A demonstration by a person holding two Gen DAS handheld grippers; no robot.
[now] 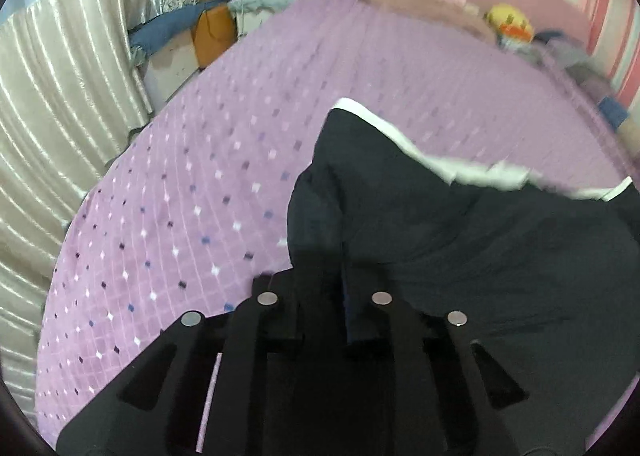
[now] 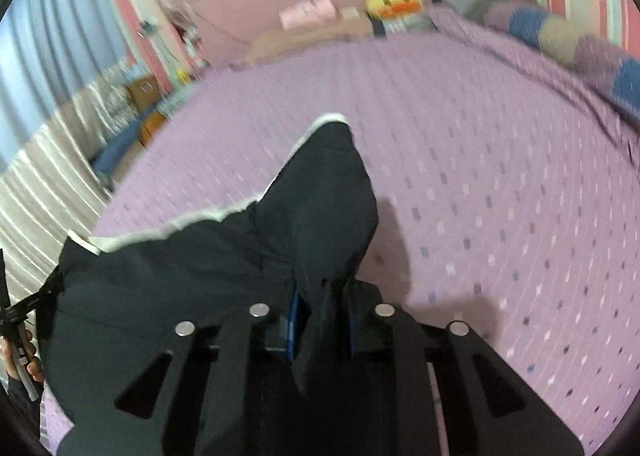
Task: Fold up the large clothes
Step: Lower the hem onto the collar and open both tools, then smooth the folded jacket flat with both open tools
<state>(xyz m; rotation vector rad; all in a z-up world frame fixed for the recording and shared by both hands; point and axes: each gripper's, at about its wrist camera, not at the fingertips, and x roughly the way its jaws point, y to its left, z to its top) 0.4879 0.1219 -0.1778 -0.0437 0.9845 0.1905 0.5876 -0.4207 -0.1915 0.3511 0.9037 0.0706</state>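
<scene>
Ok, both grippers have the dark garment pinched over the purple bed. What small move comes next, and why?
Probably carry both corners forward together, level, and lay them down. The left gripper and right gripper are each shut on the dark garment, which hangs bunched between them with its white trim sagging. The purple bedspread ahead is bare, leaving room to spread it flat.
</scene>
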